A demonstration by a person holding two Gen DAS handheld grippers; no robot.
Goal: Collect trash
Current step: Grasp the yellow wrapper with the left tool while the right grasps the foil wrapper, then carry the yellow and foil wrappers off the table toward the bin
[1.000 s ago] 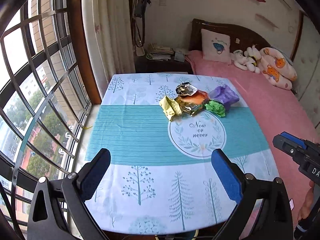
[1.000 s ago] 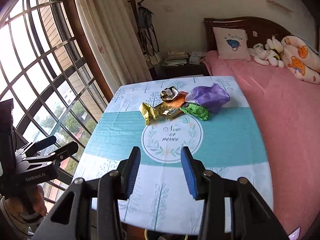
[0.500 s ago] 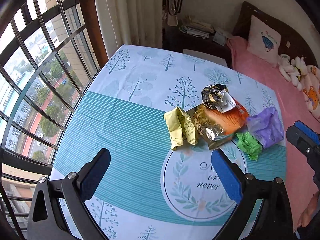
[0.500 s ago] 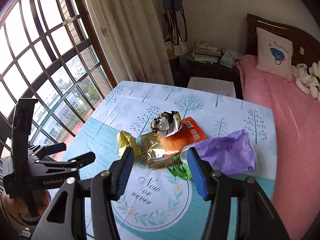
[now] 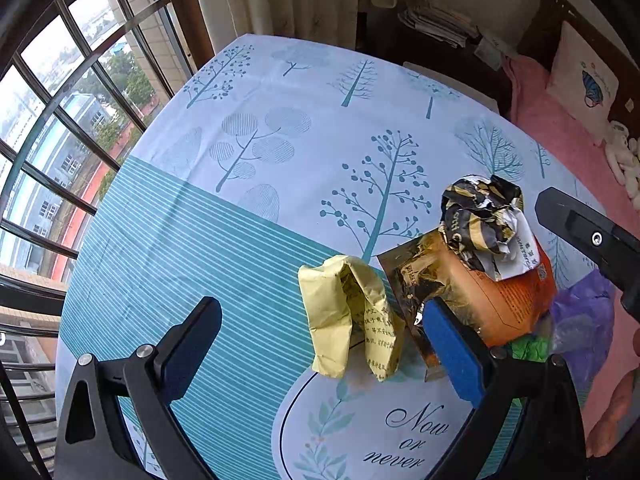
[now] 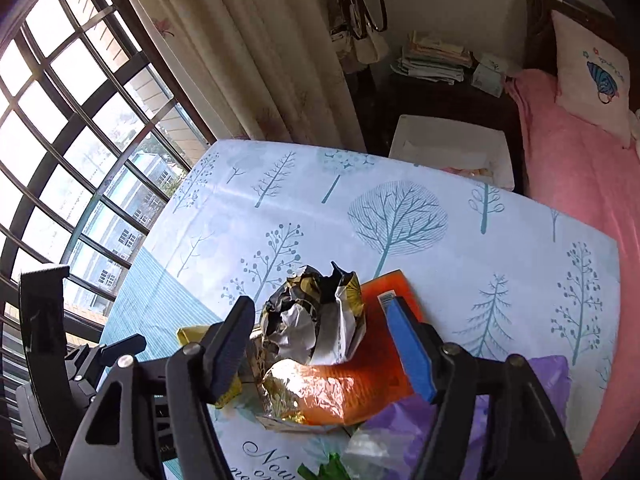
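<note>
A pile of trash lies on the tree-print tablecloth [image 5: 280, 128]. It holds a yellow crumpled paper [image 5: 344, 312], an orange and gold foil bag [image 5: 480, 296], a black and gold crumpled wrapper [image 5: 480, 220], a purple plastic bag [image 5: 580, 320] and green crumpled paper [image 5: 528, 350]. My left gripper [image 5: 320, 332] is open, its jaws on either side of the yellow paper. My right gripper [image 6: 324, 340] is open, its jaws on either side of the black and gold wrapper [image 6: 316, 320], above the orange bag [image 6: 360, 384]. Neither holds anything.
A barred window [image 5: 60, 120] and curtains [image 6: 248, 48] are to the left. A white bin [image 6: 452, 148] stands beyond the table's far edge. A pink bed [image 6: 580, 200] with a pillow [image 6: 592, 76] is to the right. A dark nightstand with stacked papers [image 6: 436, 56] is behind.
Both grippers have moved forward and down from the table's near edge to the trash pile. The right gripper's jaws have opened wider. The trash has not moved.
</note>
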